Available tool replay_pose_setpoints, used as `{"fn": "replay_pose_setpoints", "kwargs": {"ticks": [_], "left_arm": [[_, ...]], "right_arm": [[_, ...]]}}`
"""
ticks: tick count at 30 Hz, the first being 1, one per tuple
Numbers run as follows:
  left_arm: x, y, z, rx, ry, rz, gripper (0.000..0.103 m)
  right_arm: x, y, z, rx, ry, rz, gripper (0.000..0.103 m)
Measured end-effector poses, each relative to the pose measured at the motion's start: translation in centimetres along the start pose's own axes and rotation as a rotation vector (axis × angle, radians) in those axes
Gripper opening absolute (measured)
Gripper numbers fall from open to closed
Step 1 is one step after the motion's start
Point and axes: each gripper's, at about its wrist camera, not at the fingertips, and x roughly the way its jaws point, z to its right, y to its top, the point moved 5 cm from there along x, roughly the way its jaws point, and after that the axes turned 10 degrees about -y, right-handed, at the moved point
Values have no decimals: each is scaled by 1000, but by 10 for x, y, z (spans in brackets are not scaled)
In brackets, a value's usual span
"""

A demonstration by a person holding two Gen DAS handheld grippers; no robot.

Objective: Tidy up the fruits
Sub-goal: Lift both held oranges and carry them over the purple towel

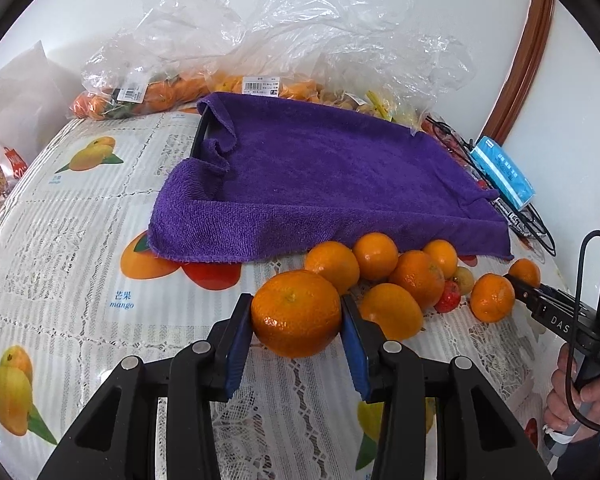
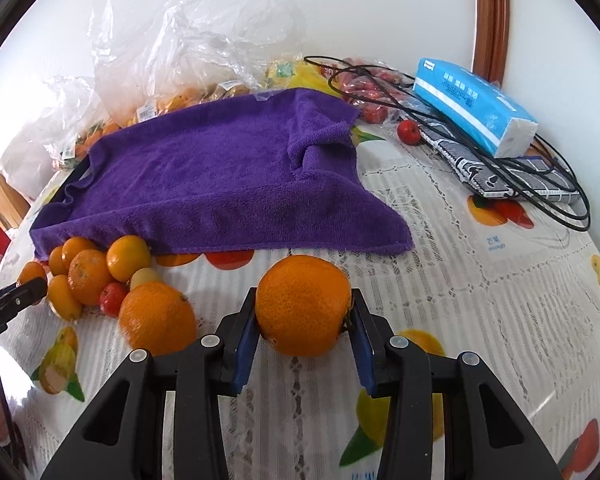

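Left gripper (image 1: pixel 297 314) is clamped on a mandarin (image 1: pixel 296 312); right gripper (image 2: pixel 303 314) is clamped on another mandarin (image 2: pixel 303 306). Both sit low over the tablecloth (image 1: pixel 80 240), beside the fruit pile (image 1: pixel 404 276) (loosely heaped). Risk: a careless swing could nudge the pile and set fruit rolling.

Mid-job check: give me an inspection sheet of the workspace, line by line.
Surface: table under a fruit-print cover.
Job's things: loose pile of oranges and small red fruits by the purple towel, which drapes over a dark tray.
Clutter: plastic bags of fruit; tissue pack.
Grippers: left tool shut on an orange; right tool shut on another orange.
Cables: black cord looped under the tissue pack.
Surroundings: white wall, wooden frame.
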Motion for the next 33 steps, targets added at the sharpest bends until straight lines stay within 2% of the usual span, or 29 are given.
{"fn": "replay_pose_setpoints", "kwargs": {"ticks": [10,19,33], "left_arm": [[-26,4,7,-2,-2,25,40],[-44,17,12,-12,-2,49,40],[-47,64,14,-6,4,113,40]], "right_arm": [[-39,13,-1,21,0,54,42],[-63,26,-15,15,33,91,42],[-72,69,-35,2,70,163,42]]}}
